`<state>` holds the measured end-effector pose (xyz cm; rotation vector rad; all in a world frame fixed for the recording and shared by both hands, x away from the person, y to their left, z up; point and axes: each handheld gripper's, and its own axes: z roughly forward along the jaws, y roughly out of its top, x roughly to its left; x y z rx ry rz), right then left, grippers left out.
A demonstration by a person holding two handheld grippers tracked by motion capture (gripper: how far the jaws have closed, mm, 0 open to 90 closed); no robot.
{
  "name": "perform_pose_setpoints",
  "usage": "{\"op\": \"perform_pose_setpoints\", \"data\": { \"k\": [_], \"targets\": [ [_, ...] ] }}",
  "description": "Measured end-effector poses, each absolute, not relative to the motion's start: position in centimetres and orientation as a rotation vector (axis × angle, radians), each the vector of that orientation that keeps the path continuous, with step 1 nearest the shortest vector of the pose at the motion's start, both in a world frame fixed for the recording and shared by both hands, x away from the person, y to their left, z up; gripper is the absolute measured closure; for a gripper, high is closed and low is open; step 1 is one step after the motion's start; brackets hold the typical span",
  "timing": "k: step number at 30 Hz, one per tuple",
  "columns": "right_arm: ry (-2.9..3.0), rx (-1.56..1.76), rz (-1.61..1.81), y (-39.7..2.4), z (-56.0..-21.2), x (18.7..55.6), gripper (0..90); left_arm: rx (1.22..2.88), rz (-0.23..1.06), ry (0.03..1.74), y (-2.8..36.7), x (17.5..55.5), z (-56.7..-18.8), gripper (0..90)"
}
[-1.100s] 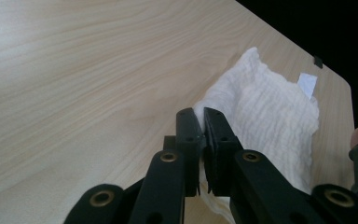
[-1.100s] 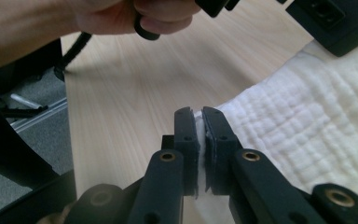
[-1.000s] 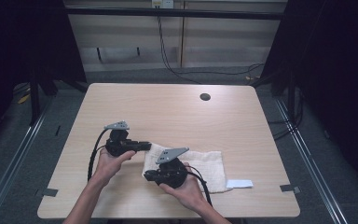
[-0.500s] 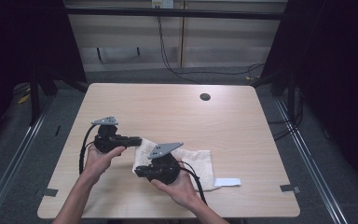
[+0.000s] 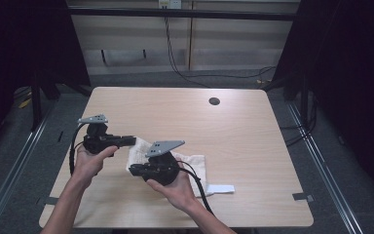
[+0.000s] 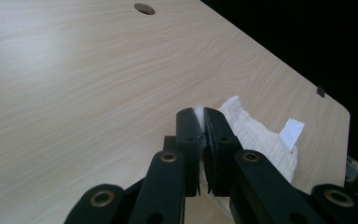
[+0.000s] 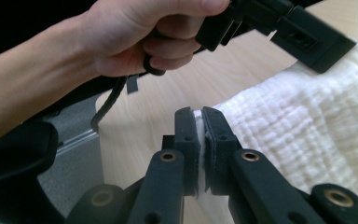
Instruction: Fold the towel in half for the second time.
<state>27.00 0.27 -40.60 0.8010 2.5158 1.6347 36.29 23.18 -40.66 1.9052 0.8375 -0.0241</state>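
Each gripper, left gripper [image 5: 130, 141] and right gripper [image 5: 132, 169], pinches a corner of the soft white waffle cloth [image 5: 192, 163]. The step looks like folding; next, carry both corners across the pale wooden counter [image 5: 233, 131].

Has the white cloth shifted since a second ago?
Yes. The cloth has slid left, away from the table's right edge, pinched by both tools.

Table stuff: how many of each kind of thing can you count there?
White cloth: 1
Black grippers, left gripper and right gripper: 2
Hands, one and the other: 2
White tag beside the cloth: 1
Total: 6
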Motion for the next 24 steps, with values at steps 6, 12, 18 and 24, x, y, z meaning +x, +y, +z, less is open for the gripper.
{"op": "perform_pose_setpoints", "data": {
  "k": [6,12,18,24],
  "targets": [
    [2.468,0.787,1.661,0.8,-39.4,27.0,86.4,1.899,0.000,0.857,23.8,36.4,-39.6,86.0],
    [2.447,0.818,1.672,0.4,-40.6,26.9,86.4,1.935,-0.011,0.861,22.7,36.7,-40.8,86.0],
    [2.397,0.876,1.687,-1.1,-41.6,26.6,86.4,1.949,-0.023,0.858,21.1,37.0,-41.4,85.9],
    [2.375,0.908,1.655,-3.2,-41.5,26.3,86.4,1.972,-0.042,0.834,18.6,37.4,-41.8,85.8]
  ]
}}
